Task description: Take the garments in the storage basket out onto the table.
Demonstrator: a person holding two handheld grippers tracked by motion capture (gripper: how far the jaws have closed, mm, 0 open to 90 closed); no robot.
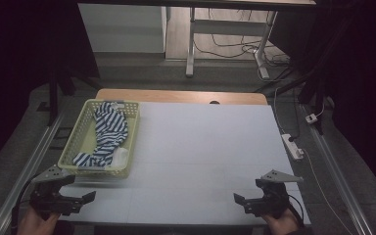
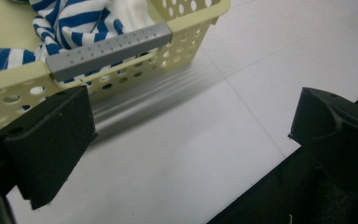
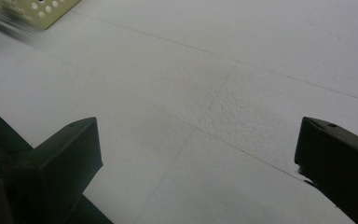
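Lying in the yellow perforated basket [image 1: 81, 142] at the desk's [image 1: 205, 147] left side, the blue-and-white striped cloth [image 1: 108, 132] bears no readable writing. A grey strip [image 2: 109, 50] on the basket's rim is blank. Left claw [image 1: 81, 199] and right claw [image 1: 241, 199] both gape wide, empty, near the front edge.

The basket [image 3: 32, 11] is cut off by the top edge in the right gripper view; its striped cloth [image 2: 70, 23] is cropped in the left gripper view.
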